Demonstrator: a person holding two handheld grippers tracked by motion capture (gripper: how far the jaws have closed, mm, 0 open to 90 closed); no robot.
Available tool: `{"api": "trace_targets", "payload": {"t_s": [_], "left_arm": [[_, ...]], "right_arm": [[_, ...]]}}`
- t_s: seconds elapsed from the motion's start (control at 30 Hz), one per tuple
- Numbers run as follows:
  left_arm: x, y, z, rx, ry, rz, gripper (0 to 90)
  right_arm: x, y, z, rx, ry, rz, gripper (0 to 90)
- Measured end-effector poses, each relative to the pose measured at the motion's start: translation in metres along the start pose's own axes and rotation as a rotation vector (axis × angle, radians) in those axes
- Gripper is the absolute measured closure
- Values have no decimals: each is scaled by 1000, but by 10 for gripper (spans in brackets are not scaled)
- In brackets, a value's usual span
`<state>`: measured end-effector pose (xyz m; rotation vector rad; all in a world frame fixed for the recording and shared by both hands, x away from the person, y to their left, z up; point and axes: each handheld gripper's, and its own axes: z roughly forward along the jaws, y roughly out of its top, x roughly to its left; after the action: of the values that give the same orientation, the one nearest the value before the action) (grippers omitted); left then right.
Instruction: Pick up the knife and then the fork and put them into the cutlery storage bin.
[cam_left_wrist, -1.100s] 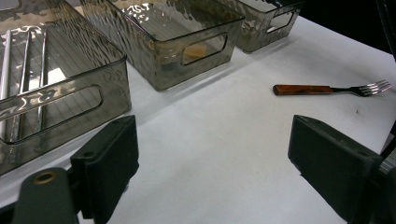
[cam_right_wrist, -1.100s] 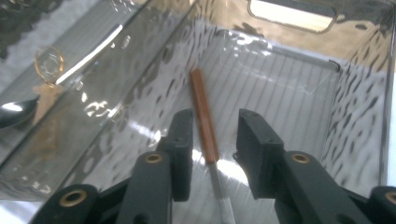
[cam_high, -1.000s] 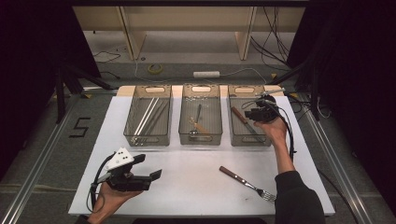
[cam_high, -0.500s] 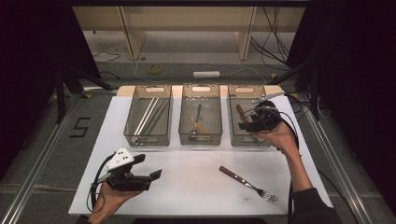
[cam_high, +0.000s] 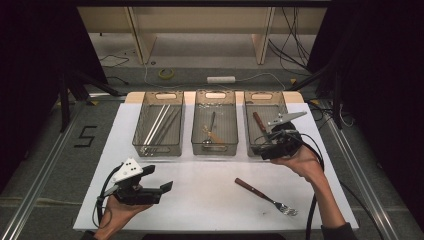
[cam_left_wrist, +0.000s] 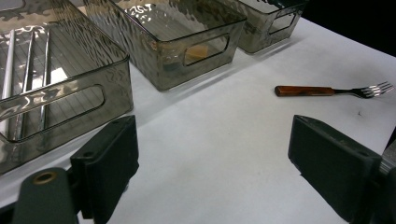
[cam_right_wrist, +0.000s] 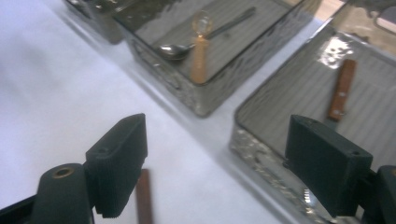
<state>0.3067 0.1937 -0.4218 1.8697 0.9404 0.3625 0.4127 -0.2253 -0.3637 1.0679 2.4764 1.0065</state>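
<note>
Above the near end of the right bin (cam_high: 264, 125), the right gripper (cam_high: 261, 148) is held with its jaws spread wide, having just been opening, and nothing is gripped between them. A wooden-handled utensil (cam_right_wrist: 341, 89) is seen lying on the floor of that bin. The left gripper (cam_high: 167, 186) is held released over the white table (cam_high: 200, 200). A wooden-handled fork (cam_high: 265, 196) is located on the table, near the right hand.

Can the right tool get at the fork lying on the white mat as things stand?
Probably yes: the fork lies alone on open mat, just below the right tool, whose jaws, just opened, hold nothing.
</note>
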Motion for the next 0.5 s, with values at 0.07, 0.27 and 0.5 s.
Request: {"api": "trace_targets", "payload": {"t_s": [0.07, 0.27, 0.5], "left_arm": [[0, 0, 0, 3, 0, 3, 156], [-1, 0, -1, 2, -4, 4, 156], [-2, 0, -2, -2, -3, 4, 156]], "right_arm": [[3, -3, 0, 29, 9, -16, 214], [11, -14, 3, 79, 30, -33, 205], [23, -26, 11, 175, 40, -80, 237]]}}
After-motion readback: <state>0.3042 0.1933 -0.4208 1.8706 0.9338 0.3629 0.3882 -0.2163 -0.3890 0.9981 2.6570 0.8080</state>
